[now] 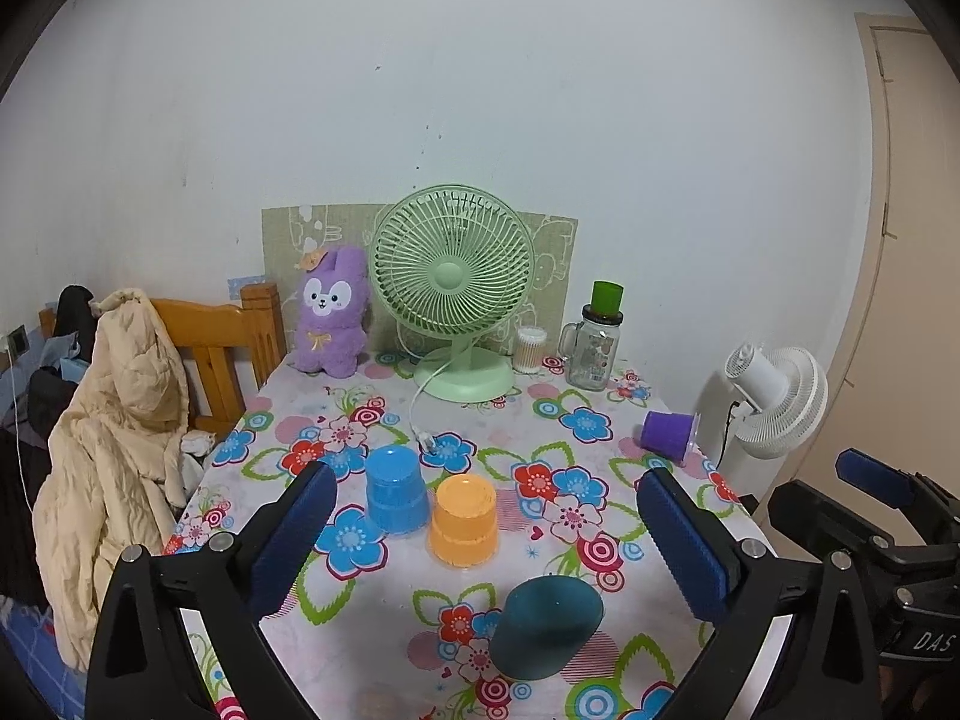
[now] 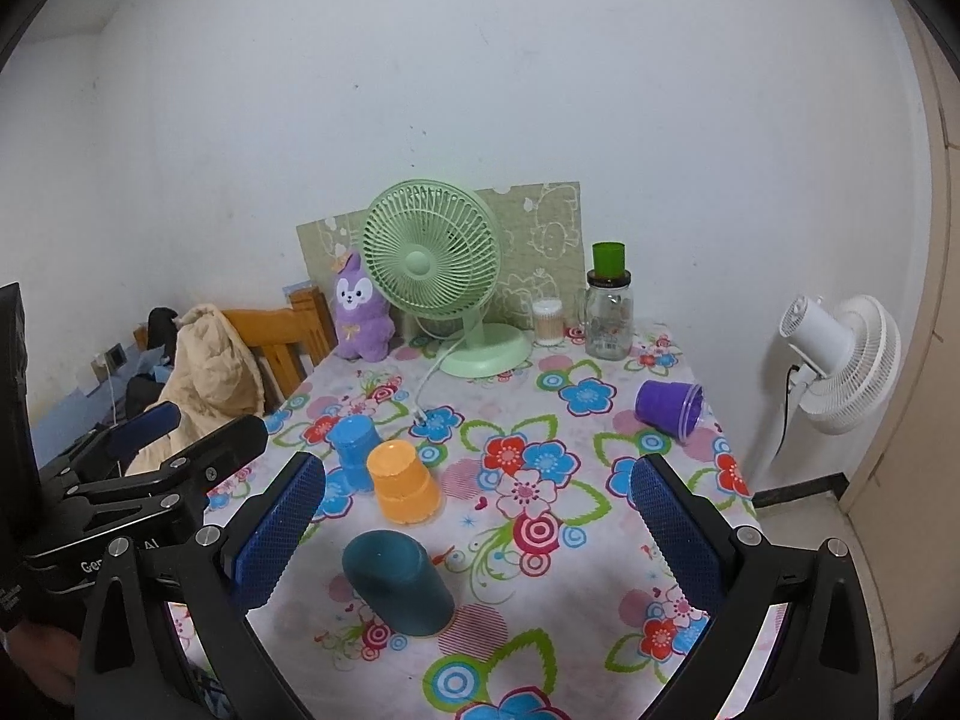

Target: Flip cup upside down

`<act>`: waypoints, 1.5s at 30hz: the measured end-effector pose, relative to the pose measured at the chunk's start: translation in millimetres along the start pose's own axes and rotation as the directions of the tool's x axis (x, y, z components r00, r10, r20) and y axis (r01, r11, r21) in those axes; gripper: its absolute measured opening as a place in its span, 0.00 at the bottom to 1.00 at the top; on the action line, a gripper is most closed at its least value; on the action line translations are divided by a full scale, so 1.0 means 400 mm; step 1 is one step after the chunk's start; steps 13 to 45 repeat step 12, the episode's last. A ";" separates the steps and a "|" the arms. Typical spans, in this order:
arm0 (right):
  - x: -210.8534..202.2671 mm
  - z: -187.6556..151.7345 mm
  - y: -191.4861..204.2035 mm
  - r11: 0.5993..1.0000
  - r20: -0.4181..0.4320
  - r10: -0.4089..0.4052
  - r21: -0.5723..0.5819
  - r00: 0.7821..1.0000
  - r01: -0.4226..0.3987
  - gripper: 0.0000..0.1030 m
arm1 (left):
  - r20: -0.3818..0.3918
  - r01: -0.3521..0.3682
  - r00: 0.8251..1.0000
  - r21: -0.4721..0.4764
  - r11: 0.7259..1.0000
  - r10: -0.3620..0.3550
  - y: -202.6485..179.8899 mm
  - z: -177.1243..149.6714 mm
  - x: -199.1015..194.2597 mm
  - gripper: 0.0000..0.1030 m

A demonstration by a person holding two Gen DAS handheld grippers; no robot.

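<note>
Left wrist view: purple plastic cup (image 1: 667, 433) lies on its side near desk (image 1: 528, 420) right edge. Left gripper (image 1: 486, 534) and right gripper (image 2: 477, 531) fingers spread apart, holding nothing.

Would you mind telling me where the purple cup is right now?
The purple cup lies on its side near the table's right edge in both views, in front of the glass jar and beside the white fan.
</note>
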State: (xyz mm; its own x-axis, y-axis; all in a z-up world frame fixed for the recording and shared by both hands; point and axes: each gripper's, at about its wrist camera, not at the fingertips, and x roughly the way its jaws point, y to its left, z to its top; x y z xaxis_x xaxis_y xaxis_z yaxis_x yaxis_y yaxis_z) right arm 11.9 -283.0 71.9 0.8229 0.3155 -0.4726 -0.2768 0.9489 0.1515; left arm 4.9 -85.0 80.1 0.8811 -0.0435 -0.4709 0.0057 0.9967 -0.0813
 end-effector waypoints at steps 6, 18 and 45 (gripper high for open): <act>0.001 -0.001 0.003 1.000 -0.006 0.004 -0.004 1.000 -0.004 1.00 | 0.000 0.007 1.000 -0.001 1.000 -0.007 0.001 0.001 -0.001 0.99; 0.002 -0.001 0.005 1.000 -0.006 0.009 -0.006 1.000 -0.009 1.00 | 0.008 0.004 1.000 0.004 1.000 -0.004 0.008 0.001 -0.006 1.00; 0.002 -0.001 0.005 1.000 -0.006 0.009 -0.006 1.000 -0.009 1.00 | 0.008 0.004 1.000 0.004 1.000 -0.004 0.008 0.001 -0.006 1.00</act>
